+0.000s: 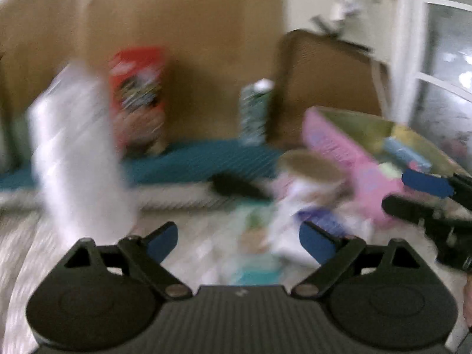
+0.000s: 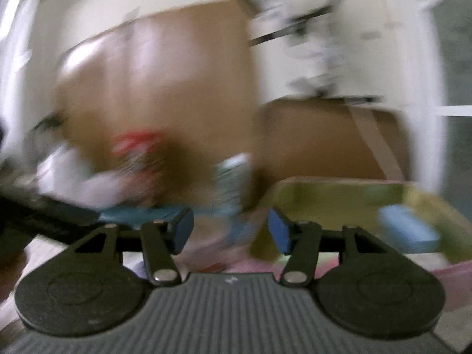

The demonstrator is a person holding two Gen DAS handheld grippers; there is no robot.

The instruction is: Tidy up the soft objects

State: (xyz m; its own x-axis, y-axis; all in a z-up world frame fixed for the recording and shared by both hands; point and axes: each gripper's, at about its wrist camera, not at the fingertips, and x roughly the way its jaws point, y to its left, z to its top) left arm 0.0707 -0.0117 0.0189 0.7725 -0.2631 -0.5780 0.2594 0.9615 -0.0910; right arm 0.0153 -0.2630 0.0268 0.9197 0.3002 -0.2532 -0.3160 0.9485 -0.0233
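Both views are motion-blurred. My left gripper is open and empty above a pale surface with a heap of soft packets just ahead of it. A pink box with a yellowish inside stands to the right and holds a light blue item. My right gripper is open and empty, close to the front rim of that box, with the blue item inside at right. The right gripper also shows at the right edge of the left wrist view.
A white bag stands at left, a red packet behind it. A teal mat runs across the back. A black brush-like thing lies in the middle. Brown cardboard boxes stand behind. A patterned carton stands upright.
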